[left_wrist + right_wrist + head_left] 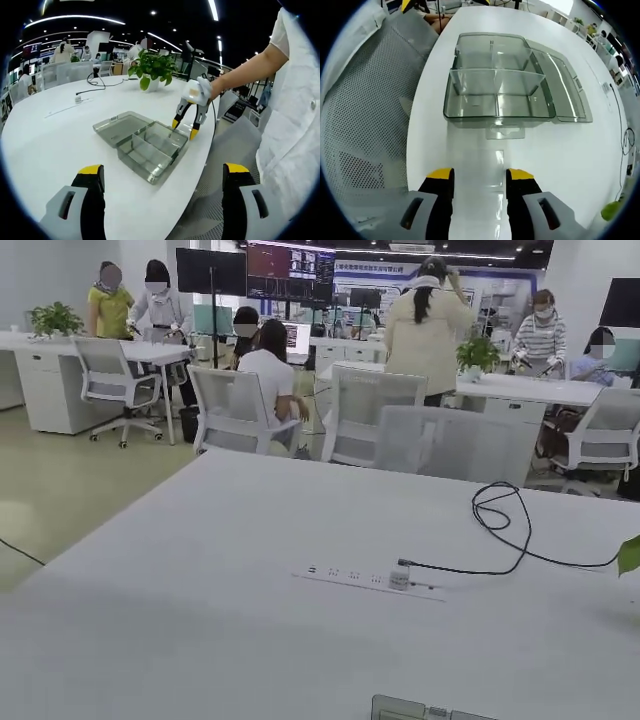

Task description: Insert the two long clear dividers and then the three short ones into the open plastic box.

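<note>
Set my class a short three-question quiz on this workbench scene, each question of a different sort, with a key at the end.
1. True or false: the lid of the clear box lies open on the white table.
2. Which thing stands on the table beyond the box in the left gripper view? A. a potted plant B. a kettle C. a laptop
3. Fill in: the jaws of the left gripper stand wide ____.
Key: 1 true; 2 A; 3 open.
</note>
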Demonstrator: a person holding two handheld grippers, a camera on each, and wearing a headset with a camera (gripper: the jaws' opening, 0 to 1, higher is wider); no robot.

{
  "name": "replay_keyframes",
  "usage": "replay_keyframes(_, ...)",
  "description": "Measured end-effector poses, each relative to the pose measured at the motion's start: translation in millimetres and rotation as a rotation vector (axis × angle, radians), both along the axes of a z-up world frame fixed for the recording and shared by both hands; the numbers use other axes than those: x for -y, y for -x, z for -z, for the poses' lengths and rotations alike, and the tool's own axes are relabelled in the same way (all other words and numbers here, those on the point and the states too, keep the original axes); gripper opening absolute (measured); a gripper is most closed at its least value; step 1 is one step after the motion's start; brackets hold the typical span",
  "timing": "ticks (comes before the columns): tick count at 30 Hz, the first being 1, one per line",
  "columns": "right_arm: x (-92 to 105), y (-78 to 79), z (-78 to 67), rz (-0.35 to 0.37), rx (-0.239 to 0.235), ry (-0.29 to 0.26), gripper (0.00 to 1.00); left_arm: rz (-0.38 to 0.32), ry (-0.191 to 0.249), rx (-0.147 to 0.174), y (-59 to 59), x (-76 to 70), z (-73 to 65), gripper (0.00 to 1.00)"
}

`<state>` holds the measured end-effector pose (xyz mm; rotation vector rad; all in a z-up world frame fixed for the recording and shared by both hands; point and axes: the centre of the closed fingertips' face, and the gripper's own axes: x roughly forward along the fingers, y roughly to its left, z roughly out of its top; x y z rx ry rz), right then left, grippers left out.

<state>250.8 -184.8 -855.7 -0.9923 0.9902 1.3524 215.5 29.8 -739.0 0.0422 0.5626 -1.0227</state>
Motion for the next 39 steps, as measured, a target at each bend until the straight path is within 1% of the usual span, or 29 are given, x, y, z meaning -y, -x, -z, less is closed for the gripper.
replay_keyframes(1,0.5,-2.0,-0.7,-0.013,0.02,0.007,0.41,0.001,-0.002,0.0,0.0,-0.1,0.2,1.0)
replay_keyframes(2,0.7,-2.5,-1.0,-0.013,0.023,0.008,0.4,0.002,-0.002,0.002,-0.1,0.0,0.1,1.0)
replay_keyframes(7,0.7,-3.0,-1.2,-0.007,0.022,0.009,0.39,0.001,0.004,0.005,-1.0,0.5,-1.3,1.0)
replay_keyframes(11,0.6,-4.6,-1.4,-0.002,0.025,0.01,0.33,0.005,0.0,0.004,0.2,0.0,-0.1,1.0)
replay_keyframes(18,-0.2,-3.8,-1.3,-0.002,0.027,0.015,0.33,0.007,0.001,0.002,1.5,-0.9,0.4,1.0)
replay_keyframes(25,0.2,-4.8,-1.7,0.017,0.036,0.016,0.33,0.01,0.001,0.005,2.0,-0.5,-0.9,1.0)
replay_keyframes(29,1.9,-4.0,-7.9,0.034,0.047,0.008,0.33,0.011,0.0,0.004,1.9,-0.5,-1.7,1.0)
replay_keyframes(35,7.2,-5.6,-20.5,0.072,0.077,-0.01,0.33,0.019,0.001,0.003,1.5,1.9,-3.7,1.0)
replay_keyframes(38,9.6,-4.7,-31.8,0.093,0.094,-0.028,0.33,0.022,0.005,-0.004,-0.1,5.0,-7.5,0.99)
replay_keyframes(39,9.6,-4.8,-37.7,0.099,0.106,-0.035,0.33,0.018,0.01,-0.016,-0.7,6.3,-9.2,0.98)
